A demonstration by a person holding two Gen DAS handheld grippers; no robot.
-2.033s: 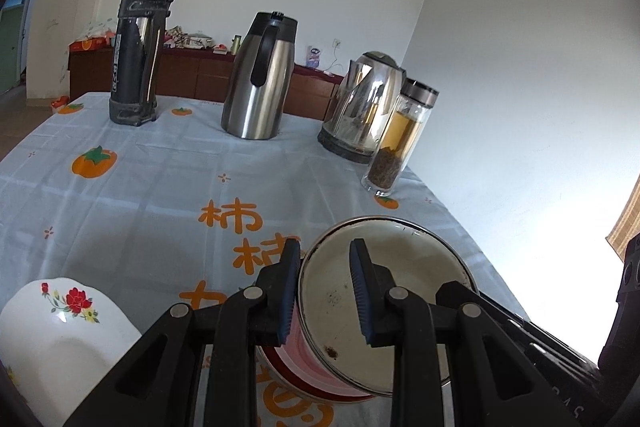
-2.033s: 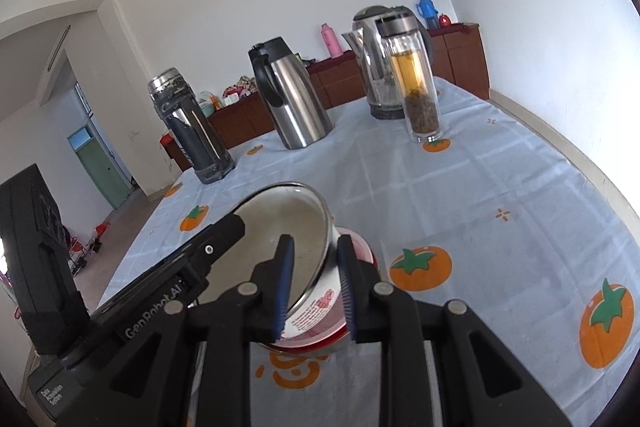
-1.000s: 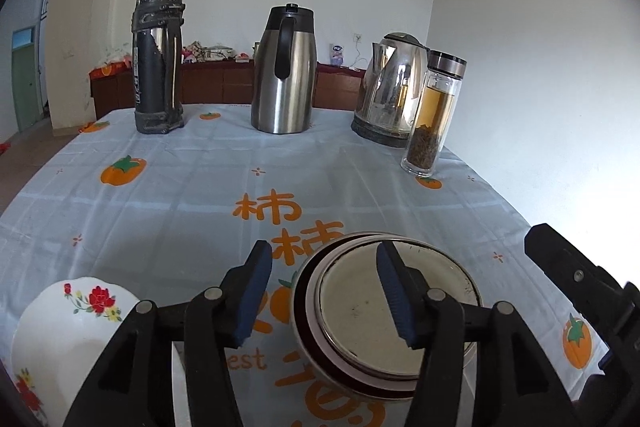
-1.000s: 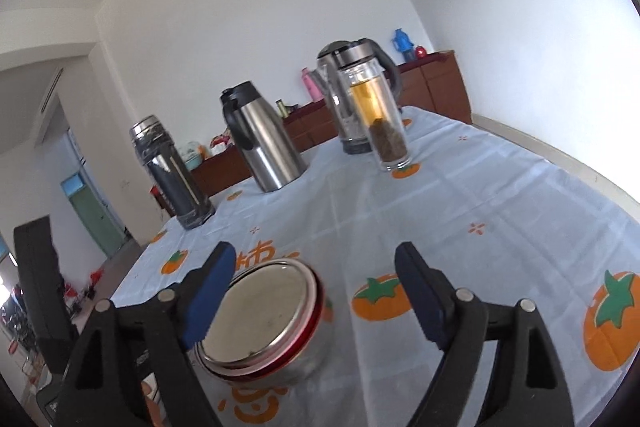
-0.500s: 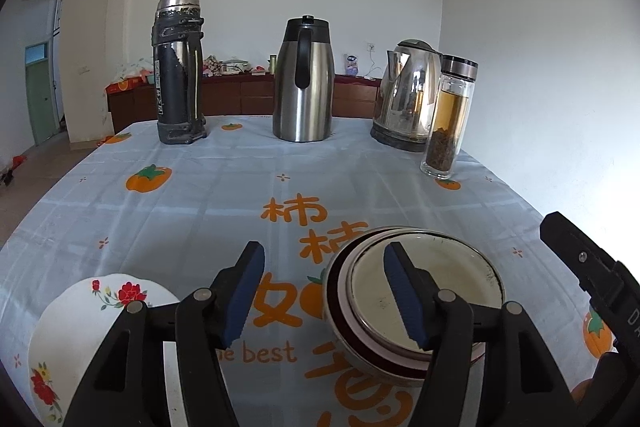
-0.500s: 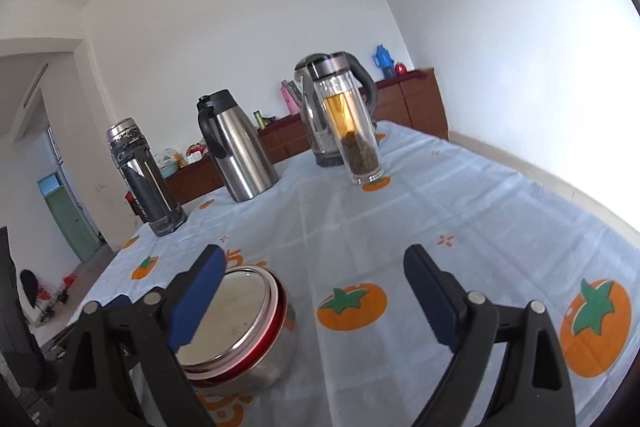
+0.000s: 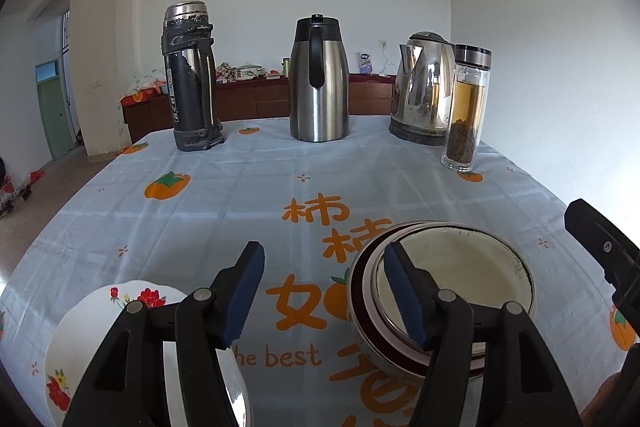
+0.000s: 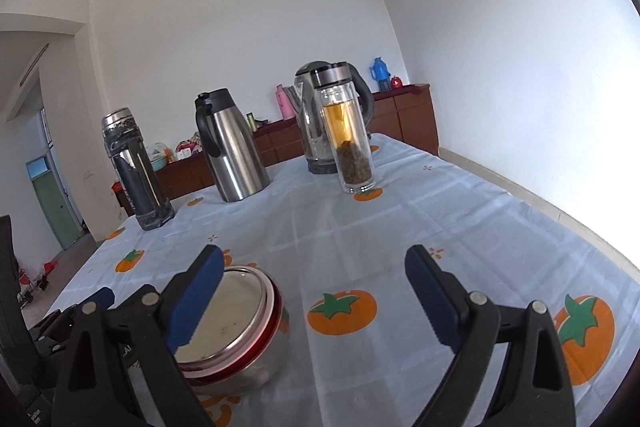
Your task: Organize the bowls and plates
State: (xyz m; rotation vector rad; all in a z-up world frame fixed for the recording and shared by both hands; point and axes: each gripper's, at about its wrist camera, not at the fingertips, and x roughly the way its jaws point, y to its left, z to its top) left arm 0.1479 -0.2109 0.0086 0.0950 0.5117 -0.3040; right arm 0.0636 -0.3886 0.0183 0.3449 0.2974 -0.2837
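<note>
A stack of nested bowls (image 7: 460,283), a metal bowl inside a red-rimmed one, stands on the tablecloth; it also shows in the right wrist view (image 8: 236,323). A white plate with red flowers (image 7: 92,331) lies at the lower left, partly hidden by my left gripper's arms. My left gripper (image 7: 326,297) is open and empty, its right finger in front of the bowls' left rim. My right gripper (image 8: 316,301) is open wide and empty, just right of the bowls.
At the far end of the table stand a dark thermos (image 7: 192,83), a steel carafe (image 7: 318,79), an electric kettle (image 7: 424,91) and a glass tea bottle (image 7: 466,107). The table's right edge (image 8: 560,215) runs near the wall.
Both grippers let go of the metal bowl, which now sits nested in the red-rimmed bowl. Both opened and drew back from the stack.
</note>
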